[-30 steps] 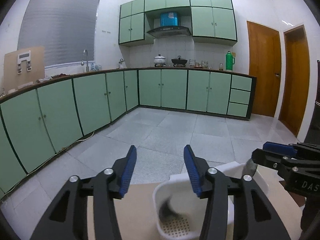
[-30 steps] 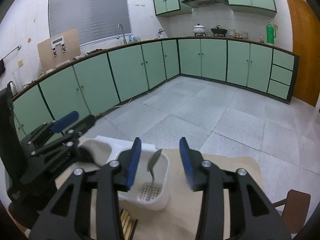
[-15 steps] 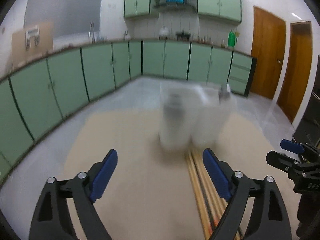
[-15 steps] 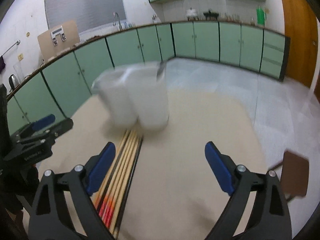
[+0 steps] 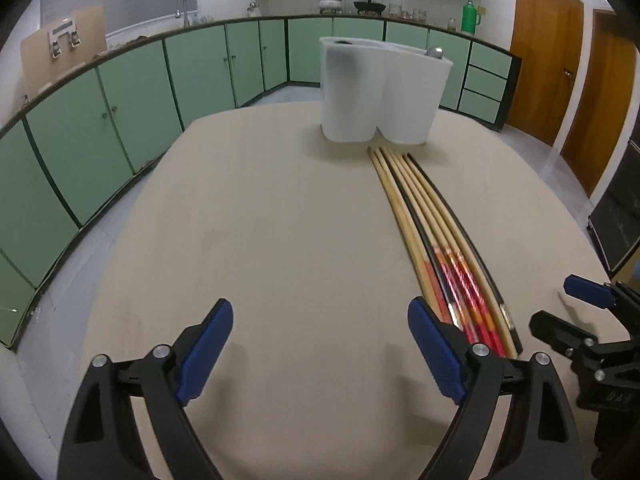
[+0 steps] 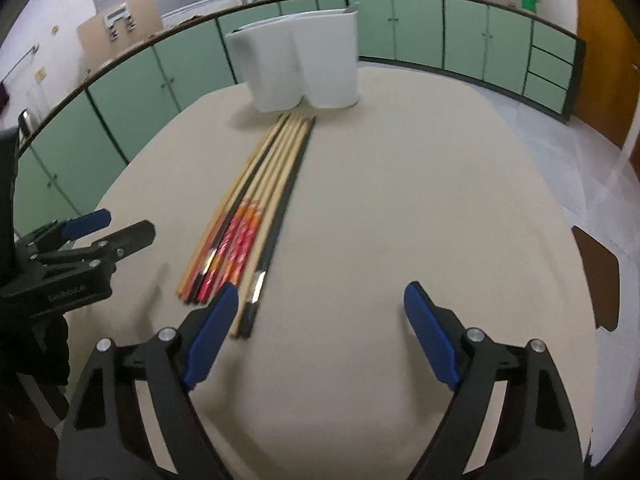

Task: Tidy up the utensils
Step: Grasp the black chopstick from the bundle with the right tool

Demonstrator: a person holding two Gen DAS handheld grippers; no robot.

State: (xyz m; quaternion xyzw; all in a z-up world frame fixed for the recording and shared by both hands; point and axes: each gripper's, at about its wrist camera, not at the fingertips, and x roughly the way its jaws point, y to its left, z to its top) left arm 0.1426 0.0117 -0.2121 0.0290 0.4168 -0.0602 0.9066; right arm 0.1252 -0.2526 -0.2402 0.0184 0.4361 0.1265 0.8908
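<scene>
Chopsticks point(image 5: 430, 216) lay in one tidy bundle on the beige table point(image 5: 260, 240), running from the lower right of the left wrist view up to the middle, where their thin tips nearly touched the foot of the white utensil holder point(image 5: 380, 92) at the upper centre. In the right wrist view the same bundle point(image 6: 260, 200) ran from the lower left toward the holder point(image 6: 300, 64) near the top. A rounded metal end, probably a spoon point(image 5: 435, 53), showed over the rim of the holder. The left gripper point(image 5: 320, 344) hovered low over the table with its fingers wide apart and nothing between them; the right gripper point(image 6: 320, 332) was the same, fingers apart and empty, with its left finger point(image 6: 208, 332) just beside the thick ends of the chopsticks. I judged that the step in hand was the approach to pick up the chopsticks, and that they were not yet put away. The next move would call for one gripper to come down over the thick ends, close on a few sticks only, and lift them without scattering the others. Compared with one second before, both cameras had drawn back from above the holder, so the whole table came into view; compared with half a second before, the fingers were about equally open and the blur was gone.
</scene>
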